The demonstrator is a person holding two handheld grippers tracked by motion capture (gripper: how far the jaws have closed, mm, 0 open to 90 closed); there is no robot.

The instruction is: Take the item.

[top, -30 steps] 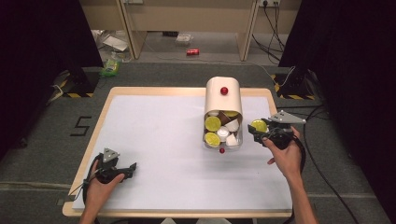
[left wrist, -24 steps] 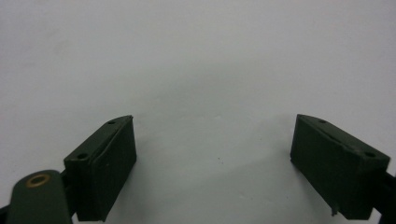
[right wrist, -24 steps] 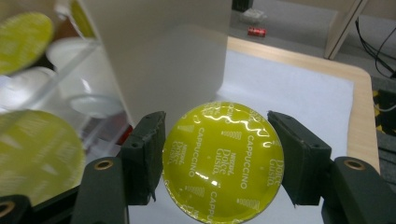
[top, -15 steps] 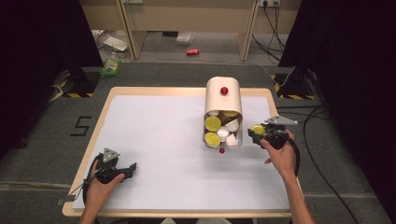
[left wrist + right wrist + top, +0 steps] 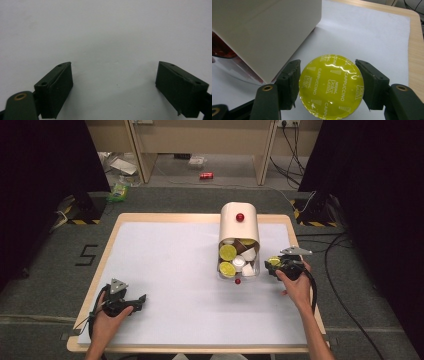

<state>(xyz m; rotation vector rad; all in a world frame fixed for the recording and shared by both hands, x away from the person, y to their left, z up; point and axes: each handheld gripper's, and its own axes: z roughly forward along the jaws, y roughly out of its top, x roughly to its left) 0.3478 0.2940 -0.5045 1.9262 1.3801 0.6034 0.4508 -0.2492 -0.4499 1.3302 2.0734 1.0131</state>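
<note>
The right tongs point(image 5: 328, 87) are clamped on a yellow coffee capsule point(image 5: 330, 86), one jaw pressed to each side of its rim, with the foil lid facing the right gripper view's camera. The lid reads "Cappuccino" and "Dolce Gusto". In the high view the right tongs point(image 5: 274, 263) sit low over the white worktop point(image 5: 170, 270), with the person's right hand point(image 5: 296, 287) behind them.

Just beside these tongs, on their left in the right gripper view, lies a cream container point(image 5: 262, 37) tipped on its side. In the high view its open mouth faces the person and shows more capsules point(image 5: 236, 260), yellow, white and brown. A small red ball point(image 5: 238, 281) lies on the worktop right before that mouth.

The left tongs point(image 5: 113, 90) stand wide apart with nothing between them, bare worktop ahead. In the high view they point(image 5: 141, 298) rest near the front left edge, well apart from the container.
</note>
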